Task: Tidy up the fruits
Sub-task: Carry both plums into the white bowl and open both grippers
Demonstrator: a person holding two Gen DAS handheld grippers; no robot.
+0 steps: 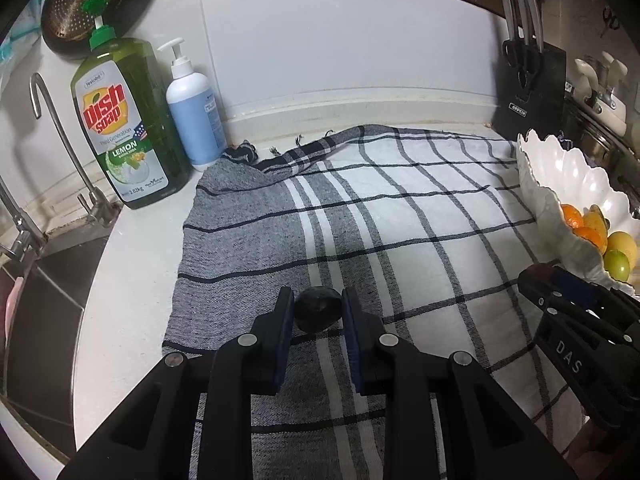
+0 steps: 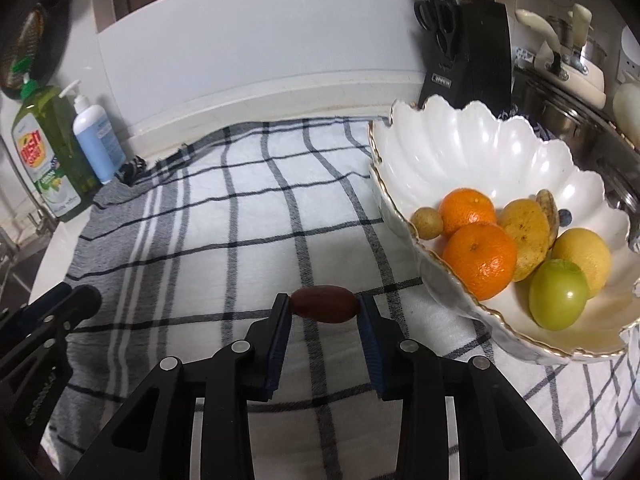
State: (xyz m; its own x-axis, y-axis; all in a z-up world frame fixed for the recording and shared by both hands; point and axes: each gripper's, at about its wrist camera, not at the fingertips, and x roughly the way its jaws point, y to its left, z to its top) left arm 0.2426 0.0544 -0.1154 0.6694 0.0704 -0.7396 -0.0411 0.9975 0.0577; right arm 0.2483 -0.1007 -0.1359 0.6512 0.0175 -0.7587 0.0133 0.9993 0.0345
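Note:
My left gripper [image 1: 318, 308] is shut on a dark, nearly black round fruit [image 1: 318, 309], held just above the checked cloth [image 1: 400, 220]. My right gripper [image 2: 325, 306] is shut on a small reddish-brown oval fruit [image 2: 324, 305], held above the cloth to the left of the white scalloped bowl [image 2: 460, 148]. The bowl holds two oranges [image 2: 480, 258], a green fruit [image 2: 558, 294], a yellow lemon [image 2: 586, 258], a brownish-yellow fruit [image 2: 526, 236] and a small tan fruit [image 2: 427, 222]. The bowl also shows in the left wrist view [image 1: 560, 176], with the right gripper's body [image 1: 580, 320] in front of it.
A green dish soap bottle [image 1: 124, 120] and a white-blue pump bottle [image 1: 194, 112] stand at the back left beside the faucet [image 1: 60, 140] and sink [image 1: 40, 300]. A black knife block [image 1: 532, 92] stands at the back right. Steel pots [image 2: 572, 112] sit behind the bowl.

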